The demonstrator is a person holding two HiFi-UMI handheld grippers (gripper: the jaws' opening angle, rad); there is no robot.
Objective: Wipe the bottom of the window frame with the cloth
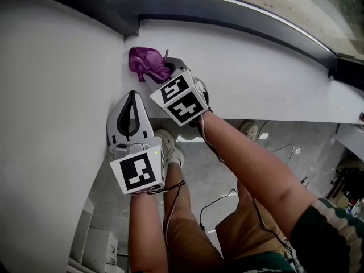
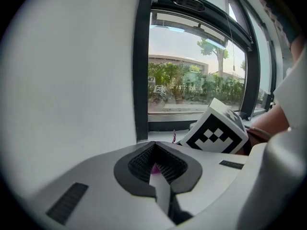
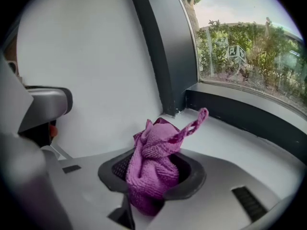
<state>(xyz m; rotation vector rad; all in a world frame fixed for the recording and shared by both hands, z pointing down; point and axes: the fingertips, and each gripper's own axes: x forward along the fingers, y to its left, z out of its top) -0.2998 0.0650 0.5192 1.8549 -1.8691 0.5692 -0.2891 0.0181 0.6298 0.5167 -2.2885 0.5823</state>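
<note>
A crumpled purple cloth [image 1: 145,62] lies bunched on the white sill [image 1: 261,78], close to the corner where the wall meets the dark bottom of the window frame [image 1: 227,23]. My right gripper [image 1: 164,74] is shut on the cloth [image 3: 152,153], which bulges up between the dark pads, one strand sticking out toward the frame [image 3: 240,118]. My left gripper [image 1: 133,97] hangs just left of and behind the right one, jaws closed together and empty. In the left gripper view its jaws [image 2: 154,150] meet in front of the right gripper's marker cube [image 2: 217,131].
A white wall [image 1: 51,95] rises on the left of the sill. The sill's front edge [image 1: 284,120] drops to a grey floor with cables [image 1: 219,201]. The person's legs and shoes [image 1: 170,147] show below. Trees and buildings lie beyond the glass [image 2: 192,80].
</note>
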